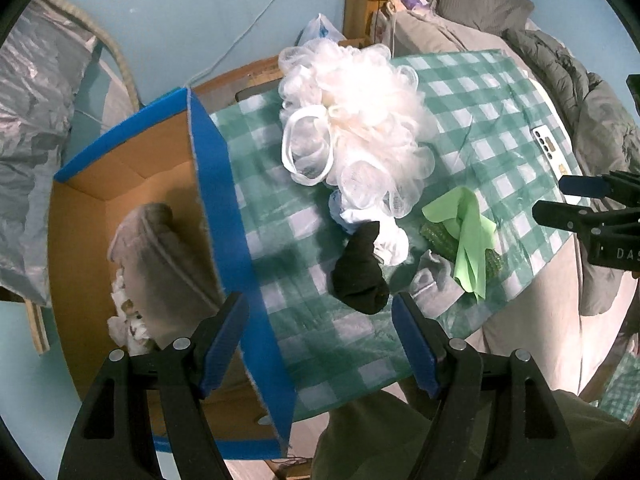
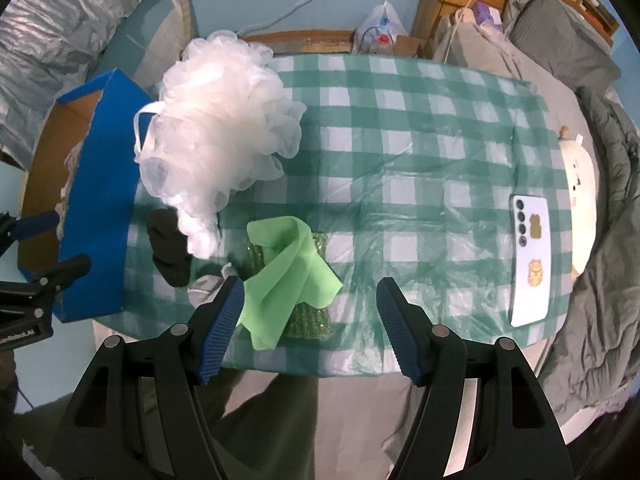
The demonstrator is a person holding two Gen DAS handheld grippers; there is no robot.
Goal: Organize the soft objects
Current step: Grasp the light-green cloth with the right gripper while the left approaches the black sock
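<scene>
Two grippers hang above a small table covered in a green-and-white checked cloth (image 2: 400,152), both pointing steeply down with their blue-padded jaws spread and nothing between them. The left gripper (image 1: 320,340) sits over the table's left end, where a blue cardboard box (image 1: 216,184) stands against the cloth's edge; its brown inside holds a grey folded fabric piece (image 1: 160,264) and some crumpled white material (image 1: 128,324). The right gripper (image 2: 310,328) hovers over the near edge of the table.

Most of the soft things are bunched at the left half of the cloth. A large white mesh bath pouf (image 2: 216,120) lies just beside the box wall, toward the far edge. At its near side lies a black sock (image 1: 360,272), touching a small white-and-pale-blue cloth bundle (image 1: 384,236). Right of the sock, a light green cloth (image 2: 288,276) is draped over a dark green textured sponge-like piece (image 2: 308,316), close to the near edge. A grey fabric item (image 1: 436,280) lies between the sock and the green cloth.

Near the right edge of the table a white phone (image 2: 530,260) lies back up, well apart from the pile.
</scene>
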